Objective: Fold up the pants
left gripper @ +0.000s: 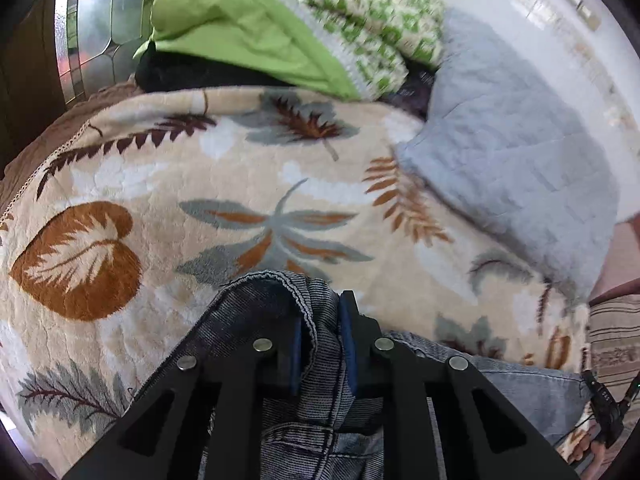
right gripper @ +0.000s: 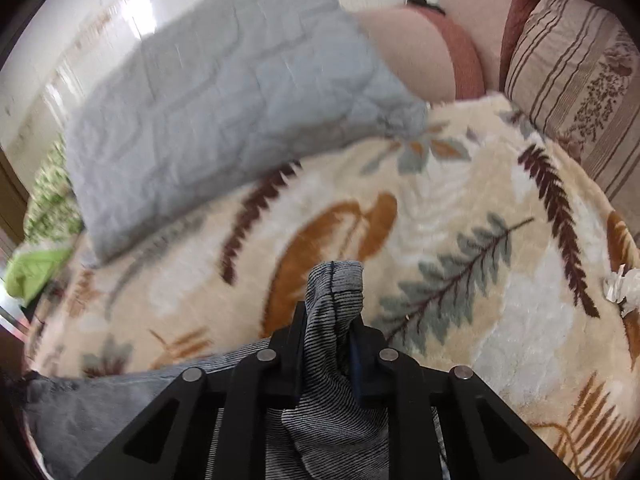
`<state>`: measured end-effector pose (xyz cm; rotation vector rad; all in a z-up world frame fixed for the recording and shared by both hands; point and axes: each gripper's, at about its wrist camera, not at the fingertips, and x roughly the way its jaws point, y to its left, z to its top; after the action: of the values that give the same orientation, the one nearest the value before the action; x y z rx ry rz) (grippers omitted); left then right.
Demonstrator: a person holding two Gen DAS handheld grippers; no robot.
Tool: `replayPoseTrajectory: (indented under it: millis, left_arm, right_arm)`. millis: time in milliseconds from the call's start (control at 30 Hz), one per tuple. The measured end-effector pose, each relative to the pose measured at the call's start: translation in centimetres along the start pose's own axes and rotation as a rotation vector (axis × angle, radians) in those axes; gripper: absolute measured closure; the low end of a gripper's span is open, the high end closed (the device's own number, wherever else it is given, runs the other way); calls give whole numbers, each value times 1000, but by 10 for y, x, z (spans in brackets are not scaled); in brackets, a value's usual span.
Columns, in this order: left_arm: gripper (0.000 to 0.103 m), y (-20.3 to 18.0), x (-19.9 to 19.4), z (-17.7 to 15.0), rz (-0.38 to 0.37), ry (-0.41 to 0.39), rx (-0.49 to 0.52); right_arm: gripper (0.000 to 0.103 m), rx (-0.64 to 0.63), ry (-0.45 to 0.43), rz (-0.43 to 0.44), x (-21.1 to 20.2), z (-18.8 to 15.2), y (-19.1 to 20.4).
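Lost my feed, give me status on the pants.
Left gripper and right gripper both clamped on pants. Grey quilt ahead on leaf blanket.

1. The pants (left gripper: 316, 408) are grey-blue ribbed denim with stitched hems and a seamed pocket.
2. They are bunched and lifted at 2 pinched spots, the remainder (right gripper: 100, 404) trailing onto the leaf-patterned blanket (left gripper: 160, 200).

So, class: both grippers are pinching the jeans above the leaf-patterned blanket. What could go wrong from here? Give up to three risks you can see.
1. The right gripper holds only a narrow tip of the jeans; it might slip out when pulled.
2. The left gripper clamps bunched fabric, so the fold could come out creased.
3. The grey quilt lies on the leaf-patterned blanket ahead; the jeans could land on it and lie uneven.
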<state>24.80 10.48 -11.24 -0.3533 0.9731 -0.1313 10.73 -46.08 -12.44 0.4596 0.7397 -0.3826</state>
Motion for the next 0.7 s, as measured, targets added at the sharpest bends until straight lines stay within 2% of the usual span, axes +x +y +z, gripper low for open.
replayPoseTrajectory:
  millis: [167, 333, 467, 567, 700]
  left_arm:
    - [86, 3, -48, -7, -108, -111, -21]
    - [86, 13, -92, -36, -183, -157, 6]
    - [86, 22, -119, -67, -181, -141, 87]
    - [86, 33, -126, -87, -171, -90, 140]
    - [86, 37, -133, -114, -128, -26, 234]
  right_arm:
    - [85, 123, -148, 116, -49, 2, -20]
    - [85, 145, -145, 123, -71, -13, -35]
    - [85, 131, -120, 131, -97, -28, -50]
    - [85, 127, -94, 150, -117, -43, -64]
    - [85, 85, -25, 131, -139, -73, -82]
